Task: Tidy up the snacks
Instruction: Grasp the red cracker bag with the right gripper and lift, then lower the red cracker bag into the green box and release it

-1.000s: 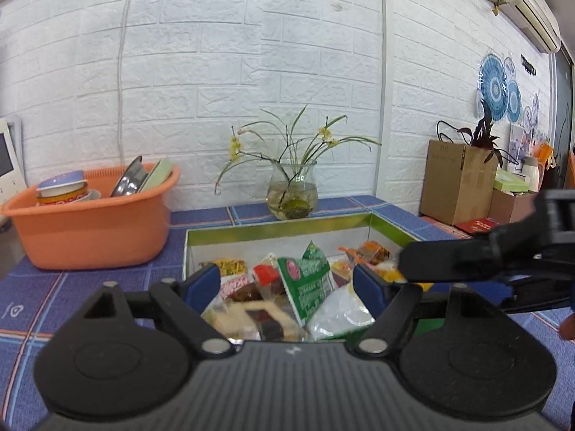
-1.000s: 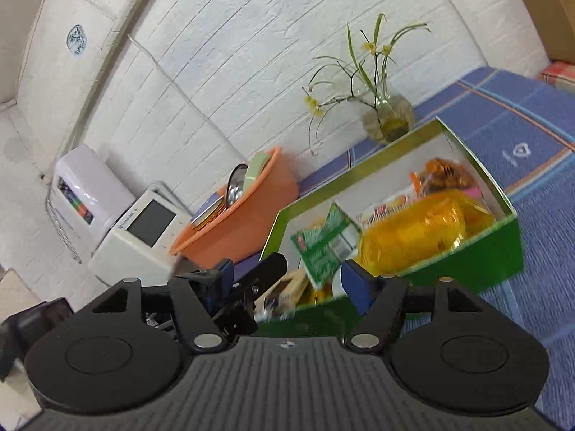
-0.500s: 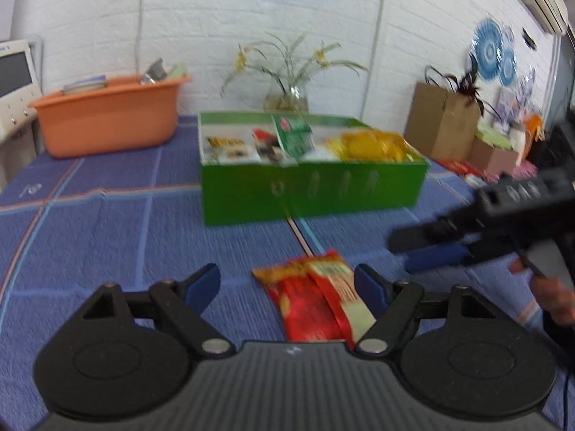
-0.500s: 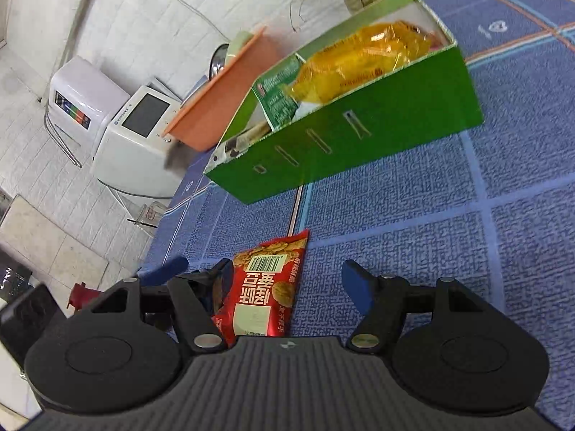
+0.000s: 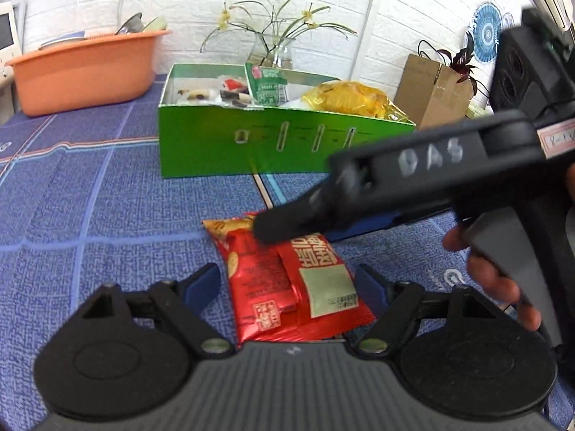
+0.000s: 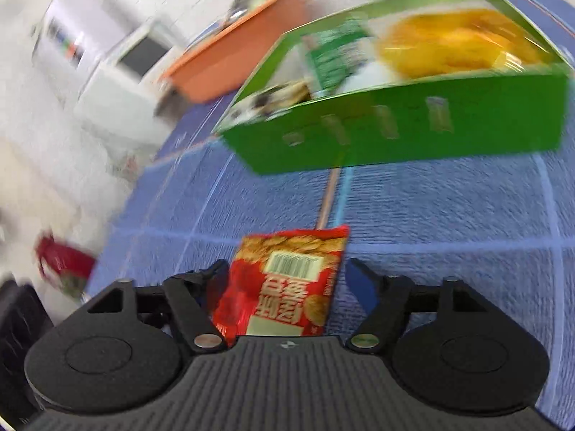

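Now the red packet lies flat on the blue cloth, near its front edge and well short of the green box. Both my tongs gape wide and hold nothing: the left straddles its near end, the right its far end. I'd best close on one crimped edge only, gently, then lift clear over the box wall.
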Motion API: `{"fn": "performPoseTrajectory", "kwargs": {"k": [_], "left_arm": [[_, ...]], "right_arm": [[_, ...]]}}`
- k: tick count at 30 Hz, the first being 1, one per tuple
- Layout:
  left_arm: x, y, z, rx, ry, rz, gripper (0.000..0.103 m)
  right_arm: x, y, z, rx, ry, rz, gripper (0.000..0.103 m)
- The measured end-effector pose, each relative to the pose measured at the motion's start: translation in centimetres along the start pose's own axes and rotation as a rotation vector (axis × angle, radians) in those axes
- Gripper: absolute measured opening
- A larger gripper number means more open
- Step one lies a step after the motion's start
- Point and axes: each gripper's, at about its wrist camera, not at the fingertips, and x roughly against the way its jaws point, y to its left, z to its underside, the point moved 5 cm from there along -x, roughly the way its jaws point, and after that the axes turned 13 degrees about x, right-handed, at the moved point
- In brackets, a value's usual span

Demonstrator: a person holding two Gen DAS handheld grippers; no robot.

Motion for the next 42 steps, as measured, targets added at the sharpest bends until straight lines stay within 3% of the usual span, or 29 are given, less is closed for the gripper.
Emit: {"fn": "performPoseTrajectory", "kwargs": {"k": [5,8,10,20,24,28,42], "left_arm": [[0.1,-0.6,0.5,-0.033,-0.017,-0.006,0.075],[0.3,-0.5,0.5,-0.028,-0.022,0.002,0.072],[0.6,-0.6,0.4,-0.019,-0.027,0.011,0.059],[1.2,-1.1,0.0,-0.017,-0.048,0.017,0.045],[1.4,-1.4,-0.4,-0.010,-0.072,0.012,0.041],[1.8,-1.4,-0.7,0.012,-0.084,0.025,0.033],[4.5,-3.5,-3.1,-0.055,-0.218,0.026,0.032]], "right_arm": [[-0.7,2.8,1.0,0.266,0.002,0.076,0.103],[-0.4,2.5,1.1,0.256,-0.014,0.073,0.103],[-0.1,2.2,1.2,0.244,-0.024,0.070,0.103],[1.5,1.7,0.6,0.173,-0.139,0.085,0.103],[2.3,1.9,0.5,0.201,-0.181,0.130,0.082],[2.8,1.7,0.6,0.226,-0.213,0.151,0.081],[6.2,3.5,-0.5,0.299,-0.434,0.221,0.081]]}}
